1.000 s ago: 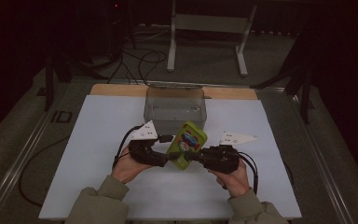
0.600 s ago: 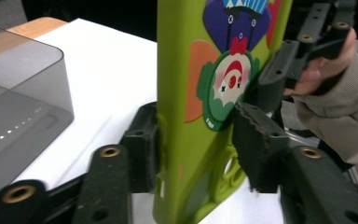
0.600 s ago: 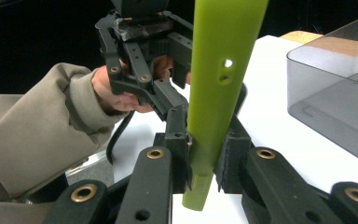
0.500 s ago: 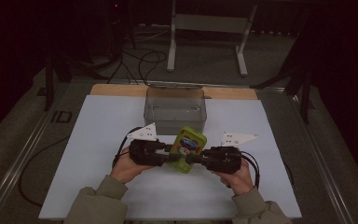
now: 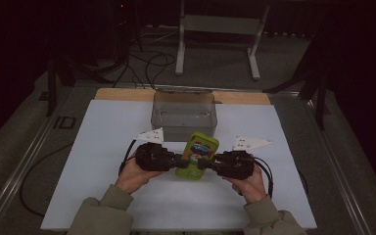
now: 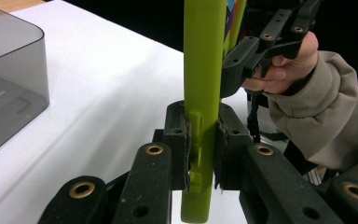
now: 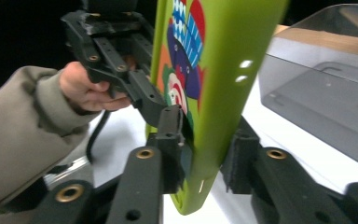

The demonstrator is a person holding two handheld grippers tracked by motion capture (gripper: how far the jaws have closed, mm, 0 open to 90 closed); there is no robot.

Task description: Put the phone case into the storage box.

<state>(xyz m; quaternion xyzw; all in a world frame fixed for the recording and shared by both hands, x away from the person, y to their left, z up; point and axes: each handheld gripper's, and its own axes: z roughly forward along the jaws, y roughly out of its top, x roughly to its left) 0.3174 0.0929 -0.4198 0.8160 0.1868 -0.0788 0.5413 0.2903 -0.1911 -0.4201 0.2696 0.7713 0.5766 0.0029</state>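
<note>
A flat lime-green case (image 5: 199, 149) with a colourful printed face hangs just above the white tabletop (image 5: 93, 166), held from both sides. My left gripper (image 5: 180, 161) is shut on its left edge, and my right gripper (image 5: 208, 163) on its right edge. In the left gripper view the case (image 6: 204, 56) stands edge-on between my left gripper's (image 6: 201, 140) pads, with the right gripper (image 6: 230, 60) clamped higher up. In the right gripper view the printed face (image 7: 219, 60) rises between my right gripper's (image 7: 205, 149) jaws, and the left gripper (image 7: 161, 105) grips its far side.
A smoky translucent bin (image 5: 183, 115) stands just behind the case, at the table's far middle; it also shows as the bin (image 6: 7, 88) and the bin (image 7: 326, 88). A metal stand (image 5: 220, 24) and cables (image 5: 147, 61) lie on the floor beyond the table.
The case has turned from a slant to nearly square with the table and dropped slightly toward me. Both grippers stay clamped on it.
</note>
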